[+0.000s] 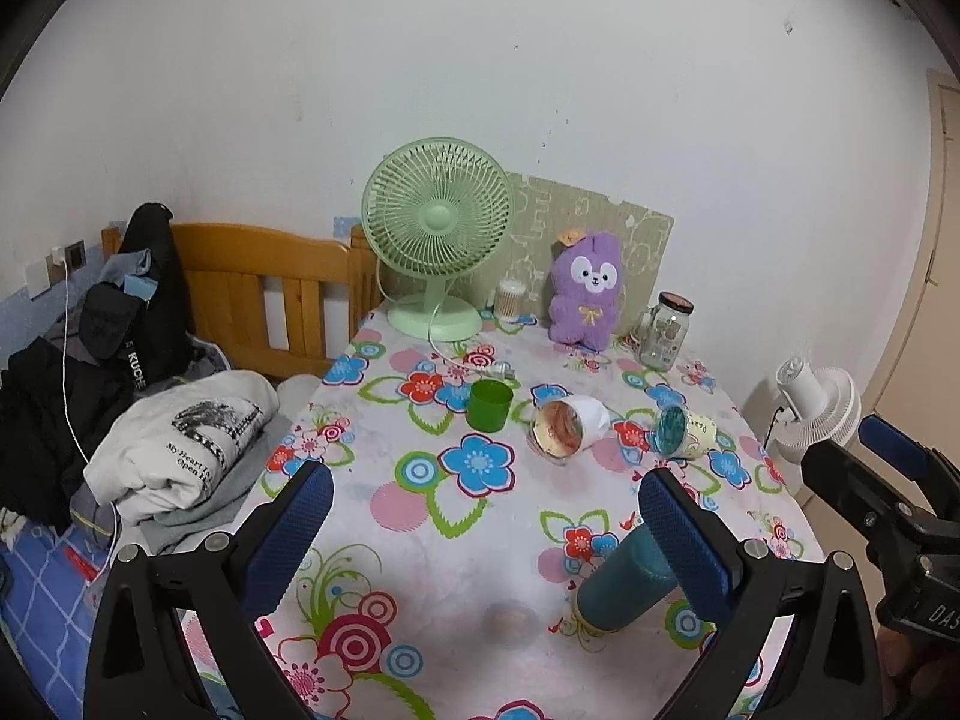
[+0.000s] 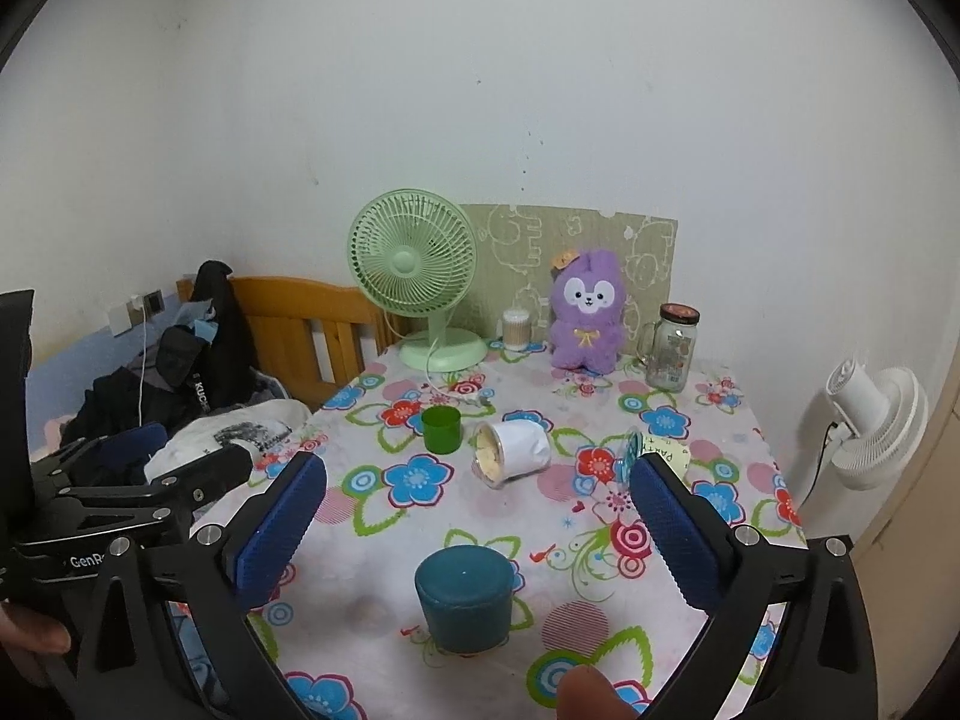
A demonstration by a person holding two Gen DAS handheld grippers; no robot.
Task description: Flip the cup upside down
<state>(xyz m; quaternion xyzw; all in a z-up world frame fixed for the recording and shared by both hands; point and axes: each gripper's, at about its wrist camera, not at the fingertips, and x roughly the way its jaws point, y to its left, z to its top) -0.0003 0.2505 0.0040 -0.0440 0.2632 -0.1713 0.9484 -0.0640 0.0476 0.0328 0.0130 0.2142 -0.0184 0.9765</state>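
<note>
A teal cup point(image 2: 465, 597) stands upside down on the flowered tablecloth point(image 2: 420, 540), between and just ahead of my open right gripper point(image 2: 477, 531). It also shows in the left wrist view point(image 1: 624, 585), partly behind my right-hand finger. My left gripper point(image 1: 483, 531) is open and empty above the table's near middle. A green cup point(image 1: 490, 405) stands upright further back. A white cup point(image 1: 567, 423) and a cream cup point(image 1: 684, 431) lie on their sides.
A green desk fan point(image 1: 437, 240), a purple plush toy point(image 1: 585, 294), a glass jar point(image 1: 665, 330) and a swab jar point(image 1: 510, 300) line the back. A bed with clothes point(image 1: 180, 444) is left. A white fan point(image 1: 822, 414) stands right.
</note>
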